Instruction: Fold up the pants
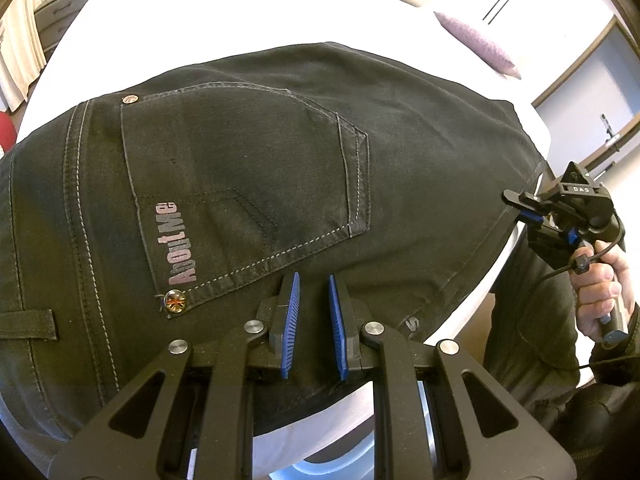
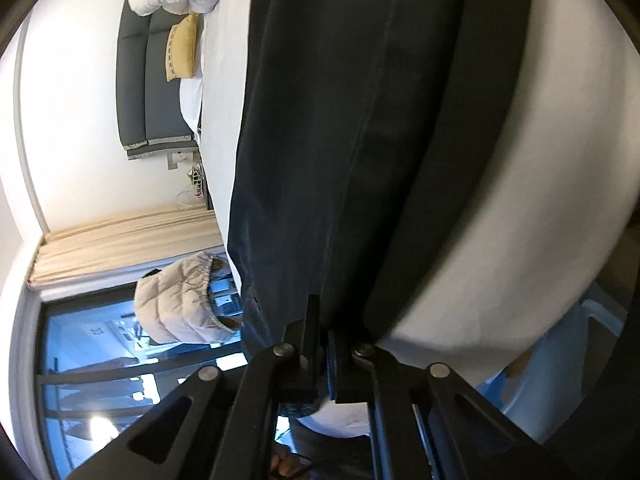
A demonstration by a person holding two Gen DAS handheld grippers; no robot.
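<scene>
Right now my left claw (image 1: 313, 280) hovers slightly parted over the pants (image 1: 280, 152), gripping nothing. My right claw (image 2: 324, 334) is pinched tight on the pants' leg edge. Beyond, they lie across the white bed (image 1: 200, 12).

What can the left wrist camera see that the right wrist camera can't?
Only the left wrist view shows the back pocket with its "AboutMe" label, the Union Jack rivet, a purple pillow, and the right tool held at the pants' edge by the person's hand.

Only the right wrist view shows the grey headboard, a yellow pillow, the curtains, a puffer vest and the window.

Both show the dark pants on the white bed.
</scene>
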